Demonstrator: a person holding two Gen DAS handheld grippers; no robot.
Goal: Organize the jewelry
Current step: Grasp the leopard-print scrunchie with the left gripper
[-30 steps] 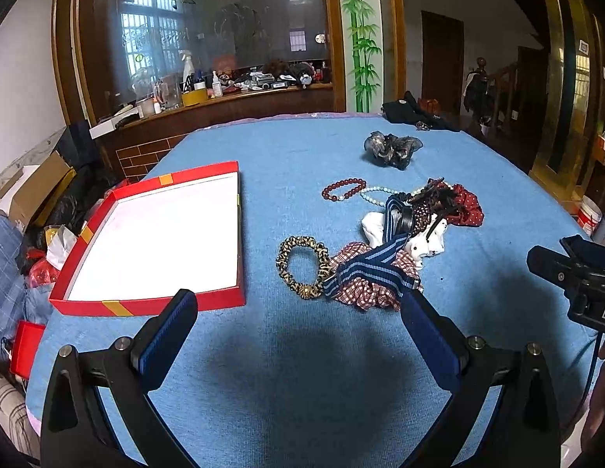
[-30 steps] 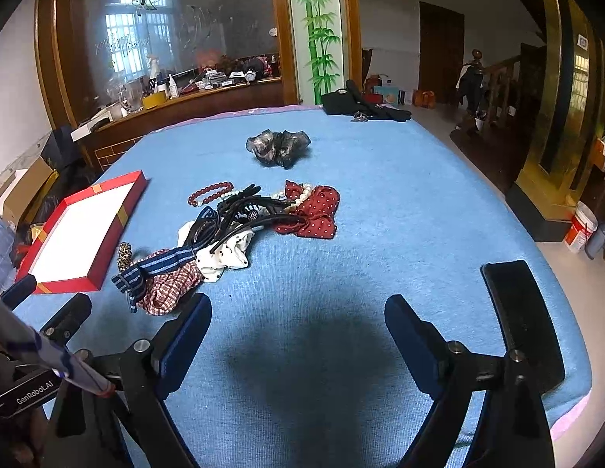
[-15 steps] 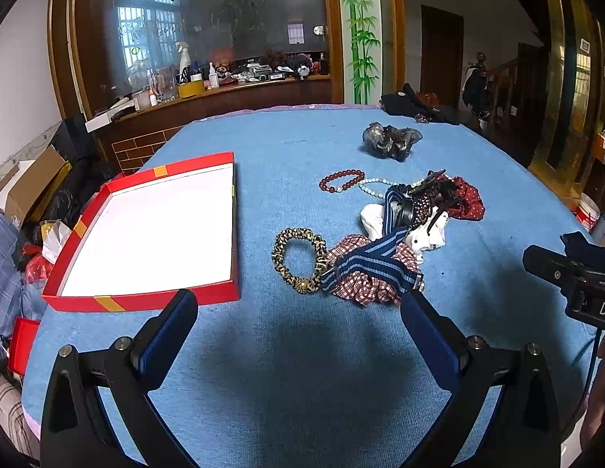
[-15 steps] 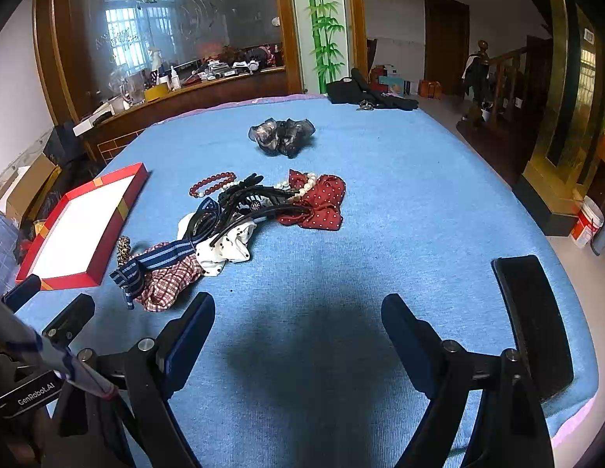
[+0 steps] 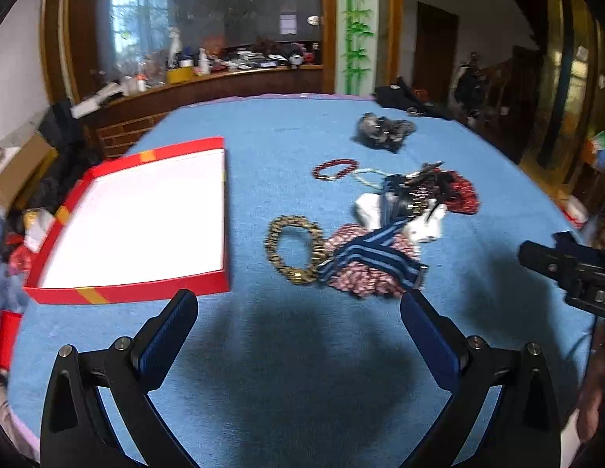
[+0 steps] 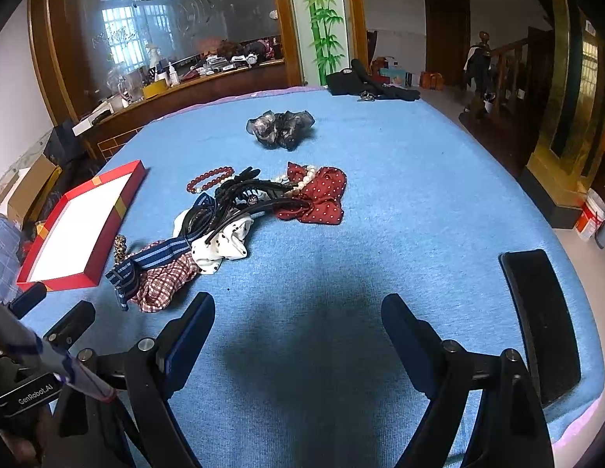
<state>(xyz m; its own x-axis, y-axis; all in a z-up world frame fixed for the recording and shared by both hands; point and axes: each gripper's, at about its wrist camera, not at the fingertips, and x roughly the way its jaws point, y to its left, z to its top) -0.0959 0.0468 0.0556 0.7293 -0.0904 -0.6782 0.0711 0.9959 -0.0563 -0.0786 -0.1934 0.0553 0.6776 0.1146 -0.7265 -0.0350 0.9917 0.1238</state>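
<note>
Jewelry heap (image 5: 384, 230) mid-table | red tray (image 5: 142, 296) bare at left edge (awaiting pieces) | left gripper (image 5: 298, 335), right gripper (image 6: 298, 329) both spread, holding nothing

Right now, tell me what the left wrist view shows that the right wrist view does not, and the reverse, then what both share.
Only the left wrist view shows the leopard-print scrunchie as a whole ring, and the left gripper, open over bare cloth.

Only the right wrist view shows the flat black pad at the blue tablecloth's near right edge, and the right gripper, open and empty.

Both share the red box, its white inside empty, the red bead bracelet, the striped navy bow, the red polka-dot bow and the grey scrunchie.
</note>
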